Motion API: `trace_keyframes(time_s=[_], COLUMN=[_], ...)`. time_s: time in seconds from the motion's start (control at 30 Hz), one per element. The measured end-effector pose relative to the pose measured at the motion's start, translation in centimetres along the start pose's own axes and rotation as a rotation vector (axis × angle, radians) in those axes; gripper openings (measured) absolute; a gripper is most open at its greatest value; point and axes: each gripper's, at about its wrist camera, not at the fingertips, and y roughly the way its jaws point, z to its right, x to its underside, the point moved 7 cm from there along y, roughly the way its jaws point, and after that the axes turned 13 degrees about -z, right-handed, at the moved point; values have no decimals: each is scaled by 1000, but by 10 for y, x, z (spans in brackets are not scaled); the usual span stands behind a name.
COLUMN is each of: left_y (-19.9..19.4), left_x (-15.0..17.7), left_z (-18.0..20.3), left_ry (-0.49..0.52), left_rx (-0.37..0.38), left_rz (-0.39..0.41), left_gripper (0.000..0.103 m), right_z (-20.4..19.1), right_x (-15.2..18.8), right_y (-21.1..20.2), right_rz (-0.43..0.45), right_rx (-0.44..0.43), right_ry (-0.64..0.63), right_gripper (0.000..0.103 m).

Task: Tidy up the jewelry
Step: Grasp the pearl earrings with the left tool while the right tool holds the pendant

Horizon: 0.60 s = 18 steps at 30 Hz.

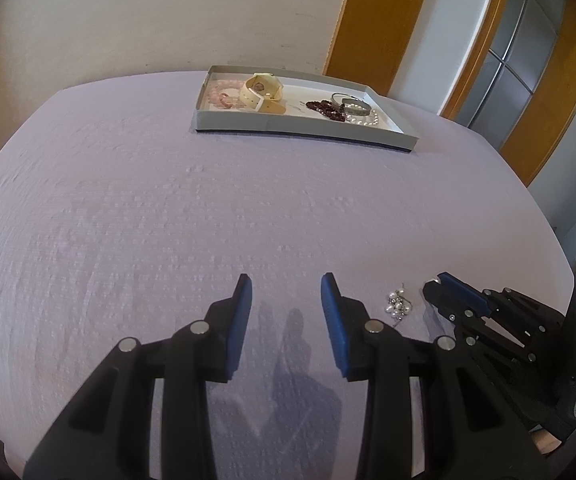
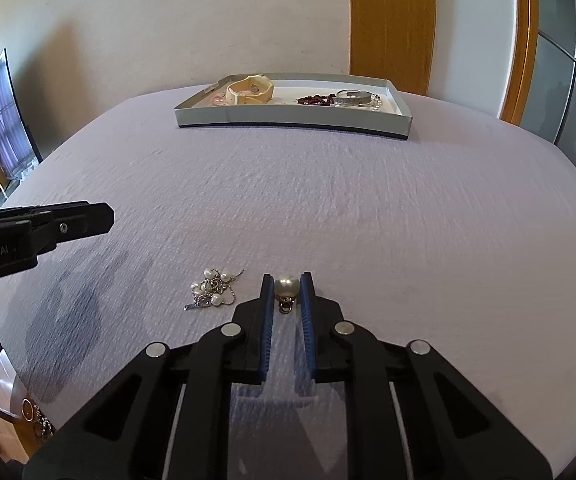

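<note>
My right gripper (image 2: 286,285) is shut on a large pearl earring (image 2: 286,286) with a small metal ring below it, held just above the lilac tablecloth. A pearl and chain cluster (image 2: 211,289) lies on the cloth to its left; it also shows in the left wrist view (image 1: 398,305). My left gripper (image 1: 286,286) is open and empty above bare cloth, left of the cluster. The right gripper (image 1: 442,286) shows at the right of the left wrist view. A white tray (image 2: 288,114) at the far side holds a cream watch (image 2: 249,89), pink beads (image 1: 223,96), dark red beads (image 2: 315,100), a silver bangle (image 2: 354,98) and pearls (image 1: 366,118).
The table with the lilac cloth (image 2: 368,220) ends at a cream wall (image 2: 207,20). A wooden door frame (image 2: 392,20) and glass panels stand at the back right. A screen (image 2: 3,120) stands off the table's left edge.
</note>
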Motion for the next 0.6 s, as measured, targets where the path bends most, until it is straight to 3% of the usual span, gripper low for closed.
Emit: trace_keyframes(time_s=[0.6], left_y=[14], left_x=[16], left_z=[34], left_ry=[54], left_rx=[22], left_rz=[-30], left_gripper=[37], right_z=[36], right_x=[-7], right_y=[-22], right_rz=[64], right_rx=[18], right_ry=[96], right_gripper=[14])
